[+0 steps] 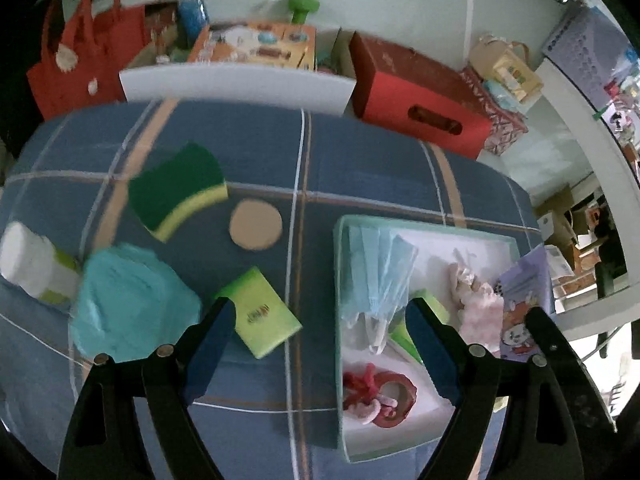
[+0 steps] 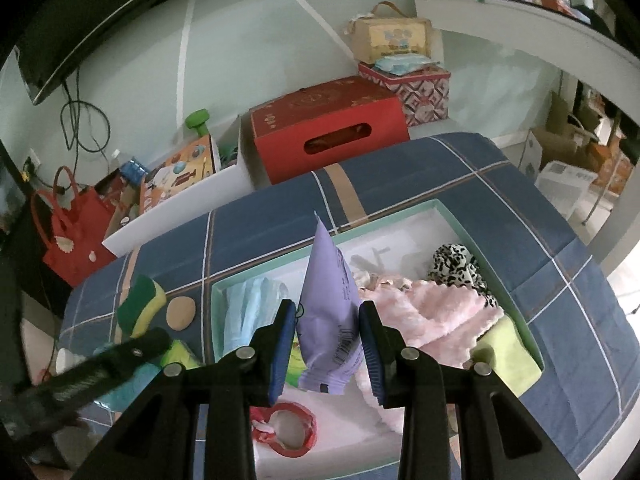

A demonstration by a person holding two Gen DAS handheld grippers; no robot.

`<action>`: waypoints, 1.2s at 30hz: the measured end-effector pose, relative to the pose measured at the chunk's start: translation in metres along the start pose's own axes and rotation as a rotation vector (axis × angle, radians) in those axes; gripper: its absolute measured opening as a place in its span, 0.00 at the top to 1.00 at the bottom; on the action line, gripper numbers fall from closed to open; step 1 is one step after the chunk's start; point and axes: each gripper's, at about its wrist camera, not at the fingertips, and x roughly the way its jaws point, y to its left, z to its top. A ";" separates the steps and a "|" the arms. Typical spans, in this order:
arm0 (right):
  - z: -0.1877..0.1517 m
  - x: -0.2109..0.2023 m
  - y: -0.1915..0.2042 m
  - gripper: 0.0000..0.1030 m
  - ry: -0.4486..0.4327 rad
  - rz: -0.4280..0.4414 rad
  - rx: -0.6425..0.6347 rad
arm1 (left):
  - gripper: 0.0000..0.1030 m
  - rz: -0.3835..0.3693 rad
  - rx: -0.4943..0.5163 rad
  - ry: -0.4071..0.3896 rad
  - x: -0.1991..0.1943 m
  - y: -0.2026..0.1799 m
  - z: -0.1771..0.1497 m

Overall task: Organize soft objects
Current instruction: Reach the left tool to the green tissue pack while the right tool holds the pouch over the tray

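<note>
Purple packet (image 2: 328,328) pinched upright by right fingers (image 2: 370,344).

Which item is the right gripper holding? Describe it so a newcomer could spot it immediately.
Find the mint-rimmed white box on the blue plaid cover. Above its middle, the right gripper pinches a lavender packet standing on end. It is the only purple thing there, with a barcode, beside the pink cloth.

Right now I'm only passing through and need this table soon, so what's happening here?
A person is sorting soft things into a shallow box. The right gripper has its jaws shut on a purple pouch above the box, which already holds face masks, a pink cloth and a red ring. The left gripper is open and empty; a sponge and green packet wait outside.
</note>
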 end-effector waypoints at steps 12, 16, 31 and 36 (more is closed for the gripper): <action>-0.001 0.008 -0.025 0.66 0.029 0.043 0.073 | 0.33 0.117 -0.061 0.044 0.044 0.001 -0.014; -0.001 0.009 -0.028 0.66 0.034 0.057 0.089 | 0.33 0.127 -0.123 0.041 0.050 0.014 -0.018; -0.003 0.010 -0.029 0.66 0.043 0.070 0.097 | 0.47 0.205 -0.142 0.001 0.055 0.020 -0.025; -0.003 0.011 -0.028 0.66 0.045 0.068 0.093 | 0.53 0.244 -0.105 -0.014 0.058 0.017 -0.029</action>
